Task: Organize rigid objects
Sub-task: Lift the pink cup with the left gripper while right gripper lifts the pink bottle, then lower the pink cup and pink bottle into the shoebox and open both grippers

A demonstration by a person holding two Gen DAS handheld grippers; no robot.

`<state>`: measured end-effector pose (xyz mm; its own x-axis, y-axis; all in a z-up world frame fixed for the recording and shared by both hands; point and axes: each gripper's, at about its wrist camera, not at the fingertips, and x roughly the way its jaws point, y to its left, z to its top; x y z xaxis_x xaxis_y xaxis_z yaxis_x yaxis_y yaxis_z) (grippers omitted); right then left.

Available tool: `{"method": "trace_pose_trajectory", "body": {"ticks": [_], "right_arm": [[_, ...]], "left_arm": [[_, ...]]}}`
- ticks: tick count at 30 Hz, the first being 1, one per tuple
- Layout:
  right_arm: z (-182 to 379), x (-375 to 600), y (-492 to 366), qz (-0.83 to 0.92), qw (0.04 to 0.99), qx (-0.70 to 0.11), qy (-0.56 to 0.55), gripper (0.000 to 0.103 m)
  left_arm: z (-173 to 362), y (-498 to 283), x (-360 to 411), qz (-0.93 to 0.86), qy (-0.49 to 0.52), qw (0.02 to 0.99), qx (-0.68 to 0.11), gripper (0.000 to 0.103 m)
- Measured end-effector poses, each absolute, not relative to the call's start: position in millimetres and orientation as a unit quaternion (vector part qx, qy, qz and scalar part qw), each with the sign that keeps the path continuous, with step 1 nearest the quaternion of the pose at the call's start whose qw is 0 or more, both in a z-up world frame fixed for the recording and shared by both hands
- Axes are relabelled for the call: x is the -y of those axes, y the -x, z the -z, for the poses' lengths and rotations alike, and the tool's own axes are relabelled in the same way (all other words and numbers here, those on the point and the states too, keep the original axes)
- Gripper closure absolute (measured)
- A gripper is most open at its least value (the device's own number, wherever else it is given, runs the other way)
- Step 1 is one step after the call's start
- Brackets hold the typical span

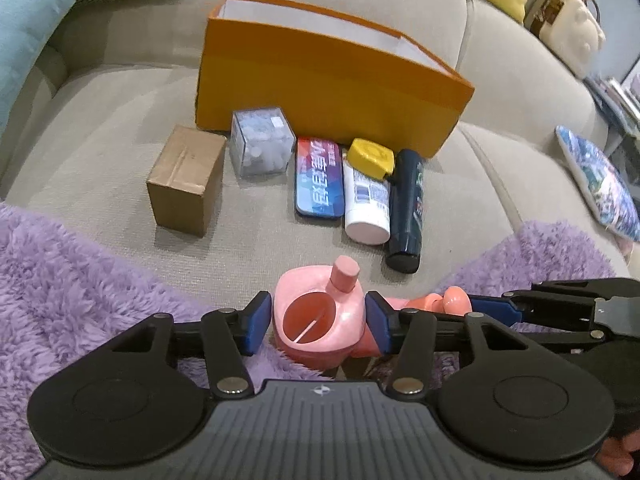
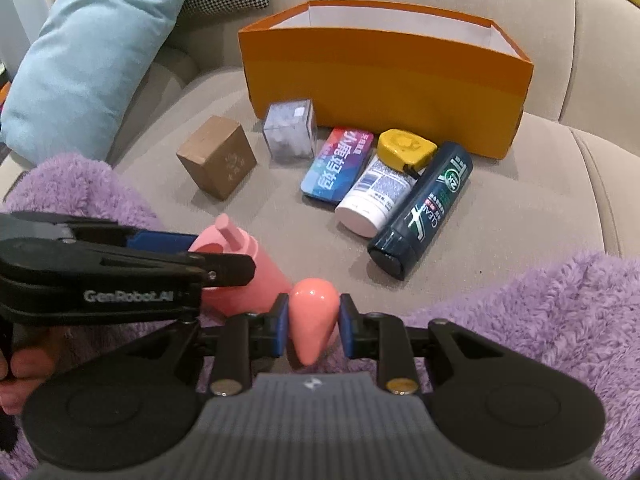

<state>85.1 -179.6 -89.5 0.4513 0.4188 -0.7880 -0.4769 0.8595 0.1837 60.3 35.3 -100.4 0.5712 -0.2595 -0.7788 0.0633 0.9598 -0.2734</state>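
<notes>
My left gripper [image 1: 318, 322] is shut on the body of a pink plastic toy [image 1: 320, 320]; it also shows in the right wrist view [image 2: 240, 276]. My right gripper [image 2: 312, 326] is shut on the toy's rounded pink end piece [image 2: 310, 320]. Both hold it above the sofa's front edge. Beyond lie a brown cardboard cube [image 1: 186, 186], a clear cube [image 1: 262, 144], a blue-red tin [image 1: 320, 178], a white tube [image 1: 366, 206], a yellow tape measure [image 1: 370, 158] and a dark bottle [image 1: 406, 210]. An open orange box [image 1: 320, 80] stands behind them.
The beige sofa seat [image 1: 100, 128] carries everything. A purple fluffy blanket [image 1: 60, 280] covers the front on both sides. A light blue cushion [image 2: 92, 40] is at the left, a patterned cushion [image 1: 600, 184] at the right.
</notes>
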Motion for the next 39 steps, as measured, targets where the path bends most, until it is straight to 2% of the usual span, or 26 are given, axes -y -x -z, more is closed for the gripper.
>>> {"method": "trace_pose_trajectory", "body": {"ticks": [5,11,19,24,31,39], "right_arm": [[70,187,-92,-0.263,0.866,-0.425,0.024,0.077],[34,205,-120,-0.272,0.873,-0.405,-0.001,0.077],[-29,223,-169,-0.298,0.89,-0.342,-0.033,0.077],[-55,220,-217,-0.294,0.903,-0.307,-0.059,0.077],[-36,186,-295,-0.276,0.898,-0.335,-0.071,0.077],[10,158,-343,-0.275,0.875,-0.389,-0.084,0.077]], "left_arm": [[89,-59,-37,0.098,0.112,0.885,-0.442,0.045],[42,-71,-48,0.122,0.132,0.901,-0.394,0.045],[-22,-125,-63,0.135,0.113,0.922,-0.345,0.045],[-53,-176,-61,0.123,0.055,0.934,-0.332,0.045],[-24,-277,-44,0.127,-0.022,0.884,-0.449,0.045],[14,-322,-40,0.118,-0.084,0.863,-0.484,0.045]]}}
